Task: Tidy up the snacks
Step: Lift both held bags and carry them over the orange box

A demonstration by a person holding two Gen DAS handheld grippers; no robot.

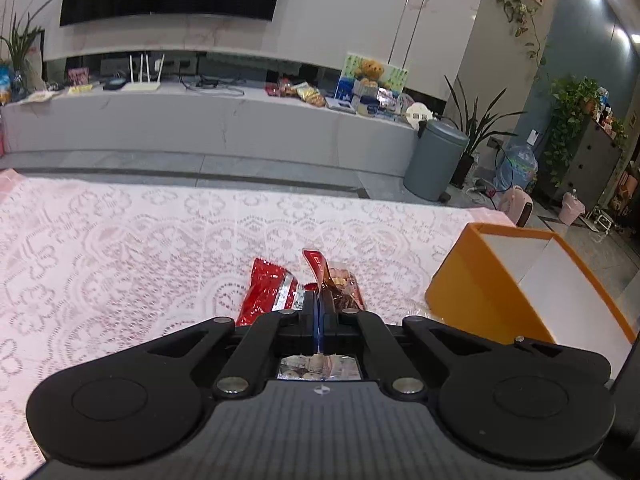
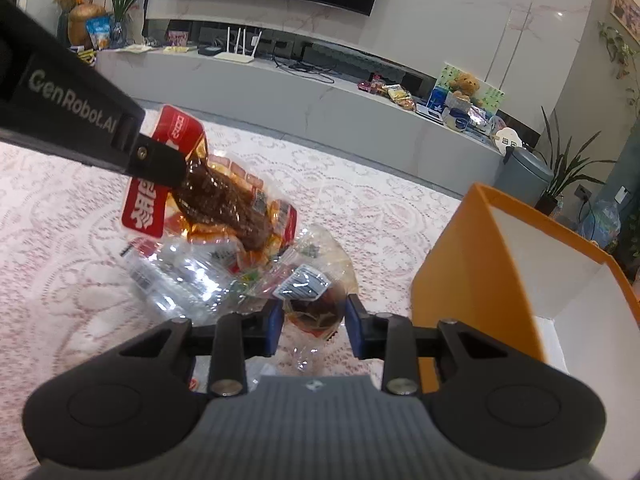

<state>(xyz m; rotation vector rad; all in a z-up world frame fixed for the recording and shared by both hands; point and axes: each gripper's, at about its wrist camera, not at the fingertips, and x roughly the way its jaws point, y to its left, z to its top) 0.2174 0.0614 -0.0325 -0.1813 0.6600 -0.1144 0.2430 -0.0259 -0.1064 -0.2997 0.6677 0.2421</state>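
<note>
My left gripper [image 1: 319, 304] is shut on a clear snack packet [image 1: 340, 288] with a red header and dark brown filling. In the right wrist view that same packet [image 2: 224, 204] hangs lifted from the left gripper [image 2: 180, 172] above a pile of clear wrapped snacks [image 2: 192, 276]. A red foil packet [image 1: 266, 292] lies on the cloth just left of the left fingers. My right gripper [image 2: 314, 322] has its blue pads pressed on either side of a small clear packet with brown filling [image 2: 312, 308] at the near edge of the pile.
An orange box [image 2: 472, 264] with a white inside [image 1: 516, 256] stands open on the right of the table, close to both grippers. A pink lace cloth [image 1: 140, 248] covers the table. Beyond the far edge are a TV bench and a grey bin [image 1: 434, 160].
</note>
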